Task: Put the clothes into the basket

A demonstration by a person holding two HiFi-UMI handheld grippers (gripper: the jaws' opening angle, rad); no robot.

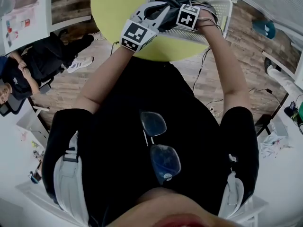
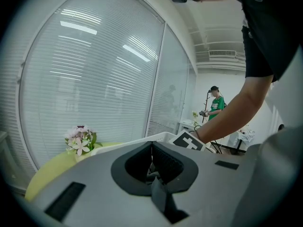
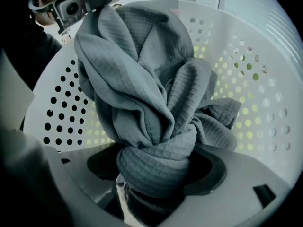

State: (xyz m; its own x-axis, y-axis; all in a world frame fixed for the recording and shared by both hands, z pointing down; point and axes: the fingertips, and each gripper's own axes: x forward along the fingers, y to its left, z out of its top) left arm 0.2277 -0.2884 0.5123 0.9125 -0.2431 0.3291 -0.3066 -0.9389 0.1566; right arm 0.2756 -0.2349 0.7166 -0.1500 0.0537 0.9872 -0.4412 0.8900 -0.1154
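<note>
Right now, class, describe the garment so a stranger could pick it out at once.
Find the yellow-green table; a white perforated basket stands on it. Bunched in its mouth, held by the left gripper and right gripper, is the grey waffle-weave cloth, the only soft, dark thing there.

from my desk i see the person wears a black shirt (image 1: 113, 164) with short sleeves, and glasses (image 1: 160, 148) with thin dark rims hang at its collar. on both sides of the glasses there is a pale grey shoulder strap (image 1: 68, 186) with a dark buckle. well above the glasses, the left gripper (image 1: 158, 11) and the right gripper (image 1: 182, 7) have light grey shells, each with a cube (image 1: 136, 33) of black-and-white square markers. thin dark cables (image 1: 214, 23) run beside the right one. the pads (image 2: 166, 163) are dark and ribbed.
</note>
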